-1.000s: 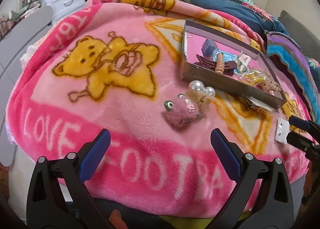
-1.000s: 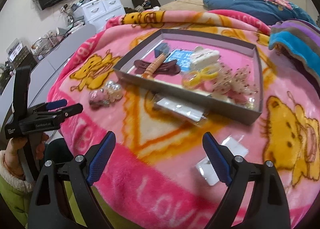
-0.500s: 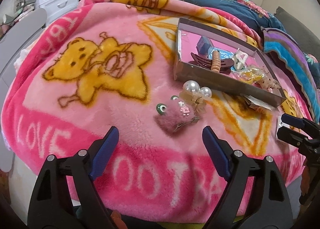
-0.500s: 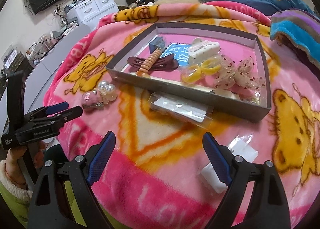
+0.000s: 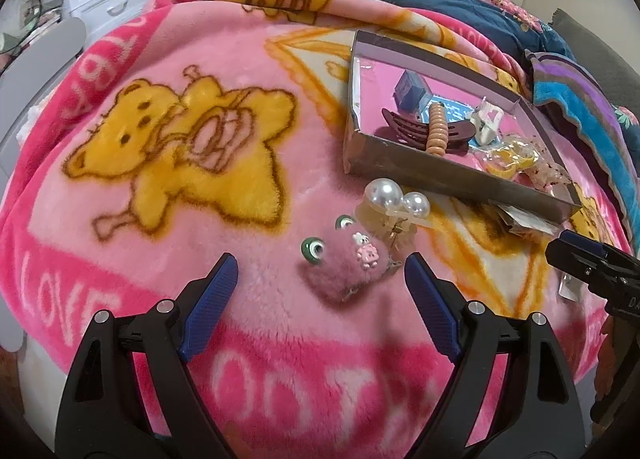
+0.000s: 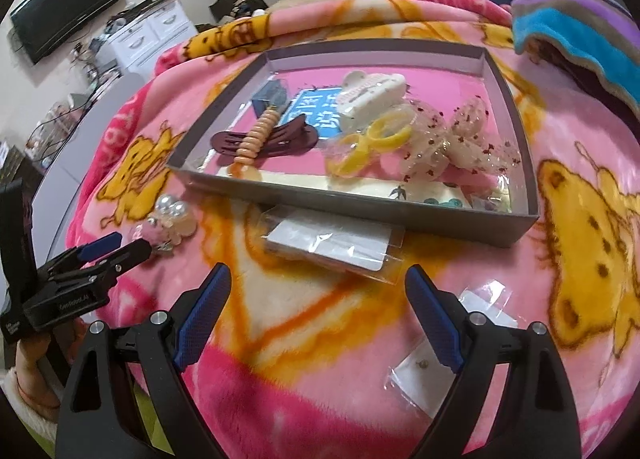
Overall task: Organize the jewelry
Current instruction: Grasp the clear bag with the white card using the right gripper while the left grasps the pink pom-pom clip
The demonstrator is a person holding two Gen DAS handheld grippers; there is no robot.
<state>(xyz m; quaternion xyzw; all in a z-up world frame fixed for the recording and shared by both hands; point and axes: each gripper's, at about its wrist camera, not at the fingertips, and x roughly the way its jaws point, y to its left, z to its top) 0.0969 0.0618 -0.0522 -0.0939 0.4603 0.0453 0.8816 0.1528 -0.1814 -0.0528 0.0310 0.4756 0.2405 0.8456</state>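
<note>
jaws of the left gripper (image 5: 320,279) stand wide apart and empty just short of a fuzzy pink hair clip (image 5: 344,267) with green eyes, which lies touching a pearl hair claw (image 5: 394,205) on the pink bear blanket (image 5: 180,131). jaws of the right gripper (image 6: 318,289) are likewise spread and hold nothing, with a bagged white card (image 6: 332,243) just beyond them and a smaller earring packet (image 6: 424,375) by the right finger. by the look of it the sorting is partly done: the grey box (image 6: 360,215) already holds a brown claw clip (image 6: 266,141), yellow bands (image 6: 372,143) and other pieces, while four items remain outside. what the bagged card carries cannot be made out, and the box's near wall hides part of its contents.
</note>
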